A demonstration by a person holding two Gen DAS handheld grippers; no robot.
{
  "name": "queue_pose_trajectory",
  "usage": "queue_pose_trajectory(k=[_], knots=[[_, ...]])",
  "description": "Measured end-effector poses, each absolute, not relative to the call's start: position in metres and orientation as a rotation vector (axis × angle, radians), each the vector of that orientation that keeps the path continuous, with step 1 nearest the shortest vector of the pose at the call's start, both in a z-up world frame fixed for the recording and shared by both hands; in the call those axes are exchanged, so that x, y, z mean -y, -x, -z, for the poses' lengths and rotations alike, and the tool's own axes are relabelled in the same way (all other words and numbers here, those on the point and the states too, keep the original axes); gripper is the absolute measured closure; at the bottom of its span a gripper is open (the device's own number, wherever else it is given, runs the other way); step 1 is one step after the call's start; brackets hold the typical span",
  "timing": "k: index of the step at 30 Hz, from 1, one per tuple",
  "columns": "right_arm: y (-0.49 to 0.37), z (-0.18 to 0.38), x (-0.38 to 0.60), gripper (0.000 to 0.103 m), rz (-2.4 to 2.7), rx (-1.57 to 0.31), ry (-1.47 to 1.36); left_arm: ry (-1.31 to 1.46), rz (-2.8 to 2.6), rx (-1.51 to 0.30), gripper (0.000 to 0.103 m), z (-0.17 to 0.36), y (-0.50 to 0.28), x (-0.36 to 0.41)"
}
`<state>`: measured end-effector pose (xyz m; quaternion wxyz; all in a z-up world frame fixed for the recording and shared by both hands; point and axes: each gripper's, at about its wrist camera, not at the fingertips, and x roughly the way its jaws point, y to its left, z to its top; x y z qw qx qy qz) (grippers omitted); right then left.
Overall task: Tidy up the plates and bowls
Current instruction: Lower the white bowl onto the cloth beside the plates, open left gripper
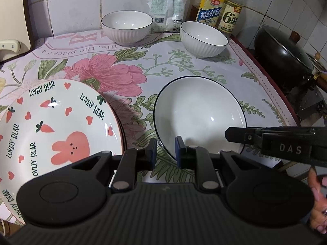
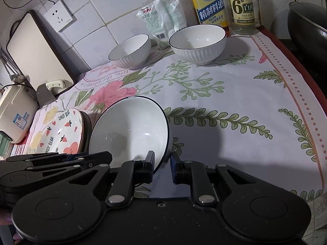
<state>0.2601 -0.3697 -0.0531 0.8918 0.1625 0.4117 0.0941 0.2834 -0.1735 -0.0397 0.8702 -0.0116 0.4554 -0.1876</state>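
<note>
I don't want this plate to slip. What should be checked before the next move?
1. Left tool closed on the rim of the black-rimmed plate: ok.
2. Right tool closed on the same plate's rim: ok.
3. Plate empty: ok.
4. Plate held level: cannot tell; it looks tilted in the right wrist view.
5. Top of the bear plate stack free to receive it: ok.
6. Two ribbed bowls standing apart near the wall, away from both tools: ok.
</note>
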Motion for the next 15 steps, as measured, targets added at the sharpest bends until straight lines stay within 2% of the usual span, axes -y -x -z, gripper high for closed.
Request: queue_pose_trajectory(k=[10,13,15], knots=[[-0.255,0.052,0.356,0.078,-0.169,-0.779,-0.255,0.006,0.450,-0.940,0.080,0.033,-0.281,0.166],[-0.252,0.050,0.354,0.075,-0.173,-0.764,-0.235,0.009,0.476,-0.928,0.075,0.026,-0.277,0.162],[-0.247,0.047,0.352,0.068,-0.172,-0.748,-0.210,-0.005,0.489,-0.913,0.070,0.020,-0.272,0.160]])
